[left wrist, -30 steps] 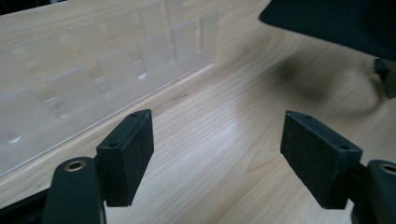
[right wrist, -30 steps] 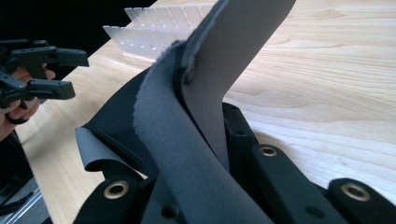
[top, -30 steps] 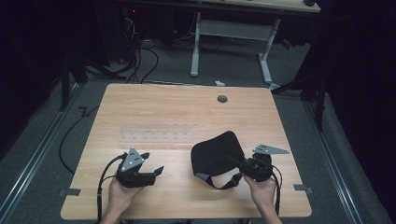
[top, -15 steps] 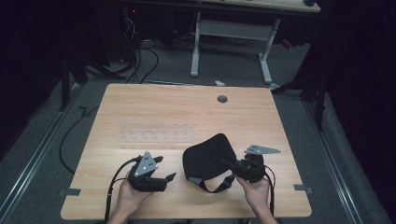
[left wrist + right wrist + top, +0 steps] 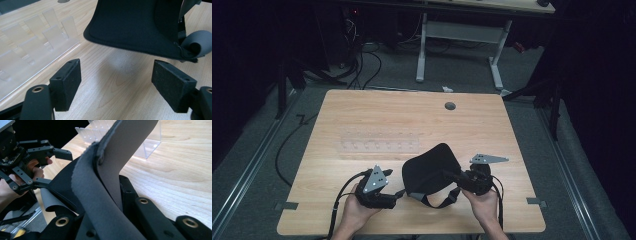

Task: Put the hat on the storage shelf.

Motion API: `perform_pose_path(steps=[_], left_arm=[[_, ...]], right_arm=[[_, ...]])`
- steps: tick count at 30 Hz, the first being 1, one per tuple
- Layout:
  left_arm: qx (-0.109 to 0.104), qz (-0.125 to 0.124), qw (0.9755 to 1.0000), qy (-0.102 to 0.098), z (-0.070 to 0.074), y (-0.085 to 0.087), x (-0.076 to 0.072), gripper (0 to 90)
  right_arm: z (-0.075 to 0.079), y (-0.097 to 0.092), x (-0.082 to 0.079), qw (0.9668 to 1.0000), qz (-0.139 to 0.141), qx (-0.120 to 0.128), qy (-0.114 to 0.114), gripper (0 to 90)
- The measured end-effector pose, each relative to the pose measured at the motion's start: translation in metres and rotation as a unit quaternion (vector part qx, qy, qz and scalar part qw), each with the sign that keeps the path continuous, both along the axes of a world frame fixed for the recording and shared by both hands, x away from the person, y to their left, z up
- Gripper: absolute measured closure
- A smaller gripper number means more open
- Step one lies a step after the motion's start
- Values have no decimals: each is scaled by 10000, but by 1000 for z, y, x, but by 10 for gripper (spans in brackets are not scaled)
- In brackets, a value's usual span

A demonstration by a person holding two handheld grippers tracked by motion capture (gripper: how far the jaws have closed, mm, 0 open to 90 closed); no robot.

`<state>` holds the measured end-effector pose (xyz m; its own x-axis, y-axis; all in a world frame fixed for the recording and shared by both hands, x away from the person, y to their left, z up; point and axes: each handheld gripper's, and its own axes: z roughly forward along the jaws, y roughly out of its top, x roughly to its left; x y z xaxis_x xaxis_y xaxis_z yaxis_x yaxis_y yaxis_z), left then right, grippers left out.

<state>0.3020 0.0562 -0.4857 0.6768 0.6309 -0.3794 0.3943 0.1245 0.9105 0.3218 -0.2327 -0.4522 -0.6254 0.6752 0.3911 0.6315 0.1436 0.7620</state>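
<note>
Wooden counter [image 5: 362, 115] carries a clear rack [image 5: 379, 146] at 10 o'clock of the black pad [image 5: 429, 167], which the right hand-held gripper [image 5: 451, 176] clamps shut and has shifted leftward. Meanwhile the left hand-held gripper [image 5: 398, 194], jaws open and empty, has closed in from 8 o'clock, so a two-handed grasp appears imminent.

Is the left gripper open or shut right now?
Open. The left gripper has its pads wide apart with bare table between, short of the black pad's edge.

Table [image 5: 377, 120] lit from above, surroundings dark; close views sharp, near edges softly blurred.
</note>
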Motion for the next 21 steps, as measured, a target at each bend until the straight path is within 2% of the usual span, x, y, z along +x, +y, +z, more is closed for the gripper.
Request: perform_pose_path(steps=[4,5,8,13,15,21], left_arm=[[89,-46,9999,16,-3,-2,0,241],[224,9,9997,-40,-6,-5,-1,241],[305,6,9995,-97,-7,-8,-3,244],[296,-20,9995,-132,-6,-8,-3,261],[266,-73,9996,-72,-6,-8,-3,264],[299,-53,9994,-138,-5,-7,-4,277]], right_arm=[[-2,5,2,9998,90,-103,114,855],[-3,6,3,9998,107,-133,139,855],[-3,9,3,9995,134,-192,192,855],[-2,13,5,9993,172,-212,247,854],[-2,15,6,9992,181,-201,287,854],[-1,19,5,9991,249,-157,293,854]])
